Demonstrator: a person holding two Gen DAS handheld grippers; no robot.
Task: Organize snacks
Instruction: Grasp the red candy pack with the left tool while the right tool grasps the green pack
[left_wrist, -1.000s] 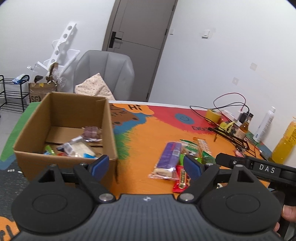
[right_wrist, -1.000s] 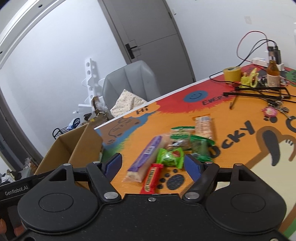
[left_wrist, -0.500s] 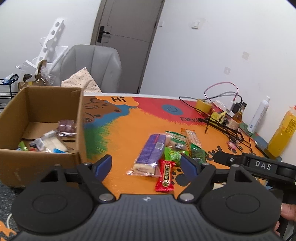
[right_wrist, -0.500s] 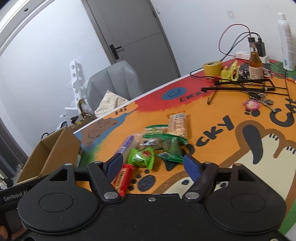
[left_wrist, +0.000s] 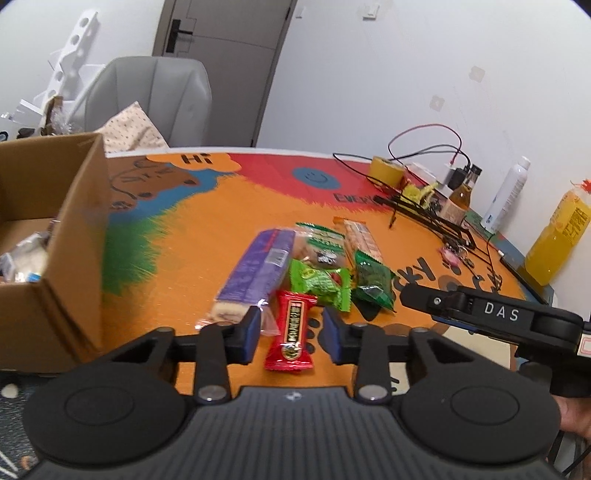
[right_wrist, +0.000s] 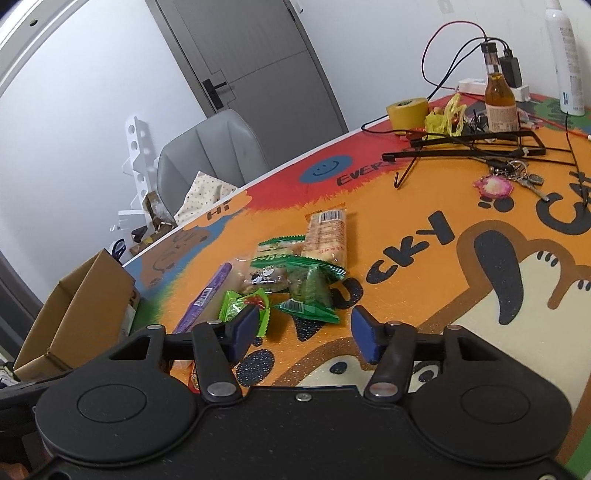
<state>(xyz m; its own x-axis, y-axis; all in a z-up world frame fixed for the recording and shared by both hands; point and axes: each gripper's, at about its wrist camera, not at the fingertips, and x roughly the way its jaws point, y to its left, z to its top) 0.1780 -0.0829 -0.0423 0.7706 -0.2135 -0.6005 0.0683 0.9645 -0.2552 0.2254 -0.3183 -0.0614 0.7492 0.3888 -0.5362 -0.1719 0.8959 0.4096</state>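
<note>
Several snack packs lie in a cluster on the orange mat. A red bar (left_wrist: 292, 328) lies nearest, between the fingers of my open left gripper (left_wrist: 291, 332), which has narrowed around it without touching. Beside it lie a purple pack (left_wrist: 255, 273), a light green pack (left_wrist: 319, 282), a dark green pack (left_wrist: 371, 280) and a long orange cracker pack (left_wrist: 360, 236). The cardboard box (left_wrist: 74, 236) with snacks inside stands at the left. My right gripper (right_wrist: 303, 332) is open and empty, near the dark green pack (right_wrist: 310, 291) and the light green pack (right_wrist: 243, 306).
At the mat's far right stand a tape roll (left_wrist: 386, 170), a brown bottle (right_wrist: 498, 99), a white spray bottle (left_wrist: 506, 195), a yellow juice bottle (left_wrist: 557, 243), cables, a black wire rack (right_wrist: 465, 144) and keys (right_wrist: 517, 181). A grey chair (left_wrist: 155, 99) stands behind the table.
My left gripper moved right from the box toward the snack cluster and narrowed its fingers around the red bar. My right gripper moved forward and right over the snacks.
</note>
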